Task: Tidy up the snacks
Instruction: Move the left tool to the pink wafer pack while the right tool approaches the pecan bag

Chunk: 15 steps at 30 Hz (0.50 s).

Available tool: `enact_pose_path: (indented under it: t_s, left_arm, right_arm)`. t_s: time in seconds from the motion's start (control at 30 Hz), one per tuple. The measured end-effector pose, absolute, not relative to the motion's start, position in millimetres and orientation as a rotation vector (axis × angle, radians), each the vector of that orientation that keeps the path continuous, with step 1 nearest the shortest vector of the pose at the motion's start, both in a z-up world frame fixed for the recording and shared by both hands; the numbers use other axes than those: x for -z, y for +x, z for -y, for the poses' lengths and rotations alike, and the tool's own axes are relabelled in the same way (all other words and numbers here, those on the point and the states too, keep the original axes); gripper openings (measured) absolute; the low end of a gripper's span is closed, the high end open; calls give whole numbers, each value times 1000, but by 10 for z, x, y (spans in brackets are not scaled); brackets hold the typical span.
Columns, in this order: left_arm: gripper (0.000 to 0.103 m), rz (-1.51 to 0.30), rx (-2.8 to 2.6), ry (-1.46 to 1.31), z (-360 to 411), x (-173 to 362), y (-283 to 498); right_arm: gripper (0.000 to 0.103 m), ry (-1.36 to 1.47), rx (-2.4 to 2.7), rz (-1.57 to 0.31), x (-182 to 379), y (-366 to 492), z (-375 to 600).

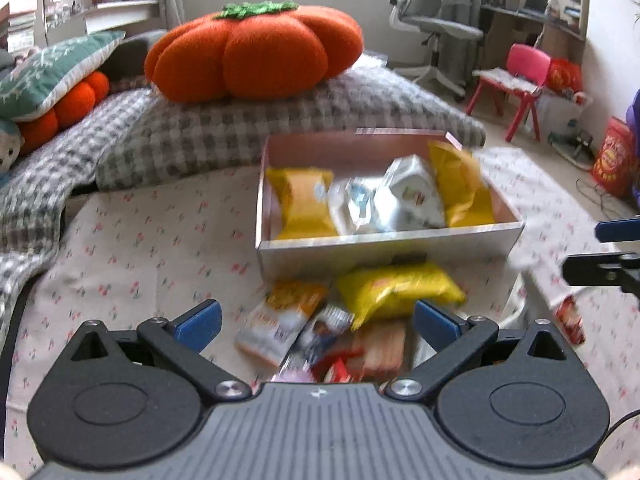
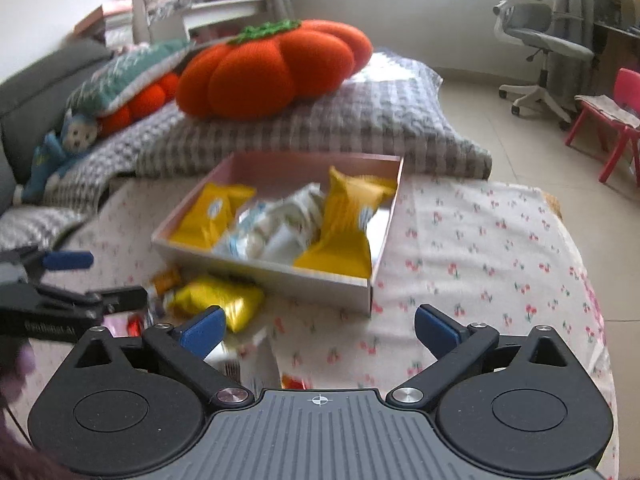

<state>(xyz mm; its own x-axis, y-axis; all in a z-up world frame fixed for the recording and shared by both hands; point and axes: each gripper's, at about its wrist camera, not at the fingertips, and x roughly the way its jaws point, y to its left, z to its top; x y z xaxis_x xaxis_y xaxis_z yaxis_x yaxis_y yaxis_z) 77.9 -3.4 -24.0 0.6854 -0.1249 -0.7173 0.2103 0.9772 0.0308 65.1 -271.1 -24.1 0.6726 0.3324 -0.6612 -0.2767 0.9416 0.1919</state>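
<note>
Both grippers – the left gripper (image 1: 316,322) and the right gripper (image 2: 318,326) – have their jaws wide apart and hold nothing, while the pink box (image 1: 384,242) sits on the flowery cloth (image 2: 480,240) with yellow and white snack packs inside, and more snacks (image 1: 396,288) lie just in front of it.

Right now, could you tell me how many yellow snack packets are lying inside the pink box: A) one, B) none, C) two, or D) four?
C: the pink box holds one yellow packet at its left end and another at its right end, with white packets between them.
</note>
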Motion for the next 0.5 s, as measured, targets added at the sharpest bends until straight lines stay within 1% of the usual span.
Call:
enact_pose_path:
  t_s: [0.23,0.5]
  left_arm:
    - [102,-806,189,93,-209,332,634]
    - [102,-832,273,169,-390,464,564]
  right_arm:
    - [102,17,-343,-720,395,397,2734]
    - [102,-38,-363,-722,502,336,2642]
